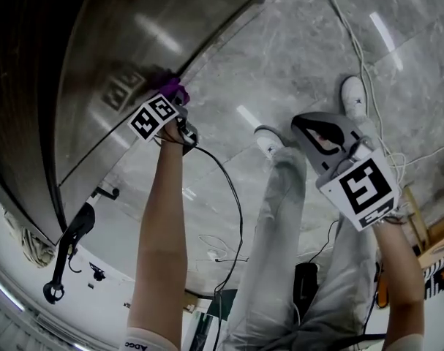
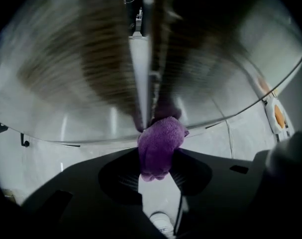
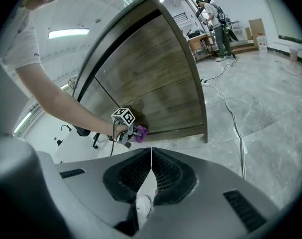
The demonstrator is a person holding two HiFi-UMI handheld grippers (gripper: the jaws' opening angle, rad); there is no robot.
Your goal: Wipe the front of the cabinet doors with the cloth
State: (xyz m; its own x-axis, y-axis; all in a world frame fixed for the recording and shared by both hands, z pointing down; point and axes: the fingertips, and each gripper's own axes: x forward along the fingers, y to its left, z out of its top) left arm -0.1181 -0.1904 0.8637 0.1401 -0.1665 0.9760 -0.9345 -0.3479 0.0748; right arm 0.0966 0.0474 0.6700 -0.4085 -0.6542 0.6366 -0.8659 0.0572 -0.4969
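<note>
Clamped purple cloth (image 2: pixel 161 136) tight in left tool (image 2: pixel 158 157), bunched and pressed low on the cabinet door (image 3: pixel 155 78) near its bottom edge (firm grip, probably for wiping pressure). Held right tool (image 3: pixel 151 159) pinched together, empty, well clear above the floor (image 3: pixel 260 108).

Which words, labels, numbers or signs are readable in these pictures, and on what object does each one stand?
No text is clearly readable.
White sleeve: short dark print at the bottom edge of the head view, upside down, too small to read.
Left gripper and right gripper: their cubes bear only black-and-white square markers, no letters.
Cloth and cabinet door: no print seen.
</note>
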